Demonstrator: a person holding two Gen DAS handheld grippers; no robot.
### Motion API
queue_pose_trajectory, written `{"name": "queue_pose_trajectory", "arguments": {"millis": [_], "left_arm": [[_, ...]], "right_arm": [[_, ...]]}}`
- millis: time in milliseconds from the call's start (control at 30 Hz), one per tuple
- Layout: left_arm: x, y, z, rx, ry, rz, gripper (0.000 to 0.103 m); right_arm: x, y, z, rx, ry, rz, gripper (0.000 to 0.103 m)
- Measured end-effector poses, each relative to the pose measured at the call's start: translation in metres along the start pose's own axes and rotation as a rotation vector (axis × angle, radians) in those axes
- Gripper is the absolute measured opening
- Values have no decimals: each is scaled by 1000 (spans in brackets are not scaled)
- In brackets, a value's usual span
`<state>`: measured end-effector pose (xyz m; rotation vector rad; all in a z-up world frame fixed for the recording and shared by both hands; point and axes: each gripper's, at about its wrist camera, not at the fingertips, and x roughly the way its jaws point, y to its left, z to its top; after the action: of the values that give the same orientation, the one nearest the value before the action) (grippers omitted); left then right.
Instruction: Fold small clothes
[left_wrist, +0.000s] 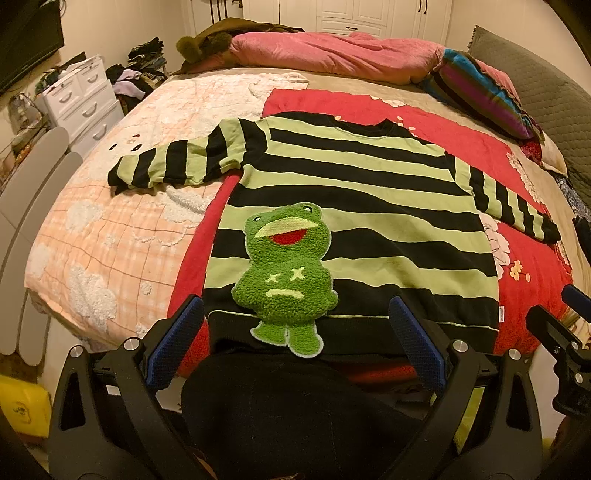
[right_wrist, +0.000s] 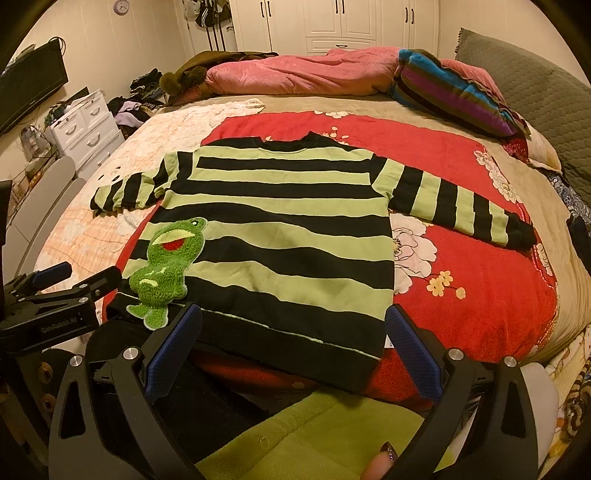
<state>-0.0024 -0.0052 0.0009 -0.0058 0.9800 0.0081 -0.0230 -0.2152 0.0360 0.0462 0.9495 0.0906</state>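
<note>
bed (left_wrist: 110, 236) | red blanket (right_wrist: 480, 288) under sweater (right_wrist: 280, 229) | white drawers (left_wrist: 81, 99)

Both grippers hover at the sweater's (left_wrist: 351, 206) hem, jaws spread wide: left gripper (left_wrist: 295, 343) by the frog patch, right gripper (right_wrist: 293, 345) toward the other corner.

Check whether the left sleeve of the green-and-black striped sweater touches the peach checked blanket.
Touching. The left wrist view shows the striped sleeve lying flat on the peach checked blanket, cuff included, with no gap beneath; the right wrist view agrees.
</note>
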Motion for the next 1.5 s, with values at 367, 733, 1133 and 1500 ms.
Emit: {"name": "queue_pose_trajectory", "arguments": {"millis": [367, 733, 1133, 1500], "left_arm": [[8, -4, 2, 8, 9, 8, 94], [26, -7, 13, 5, 15, 49, 94], [50, -17, 45, 3, 10, 96, 94], [75, -31, 79, -21, 9, 75, 94]], "right_arm": [[3, -6, 5, 31, -24, 28, 99], [18, -20, 12, 51, -50, 31, 99], [49, -59, 30, 109, -48, 1, 99], [77, -104, 49, 179, -47, -49, 99]]}}
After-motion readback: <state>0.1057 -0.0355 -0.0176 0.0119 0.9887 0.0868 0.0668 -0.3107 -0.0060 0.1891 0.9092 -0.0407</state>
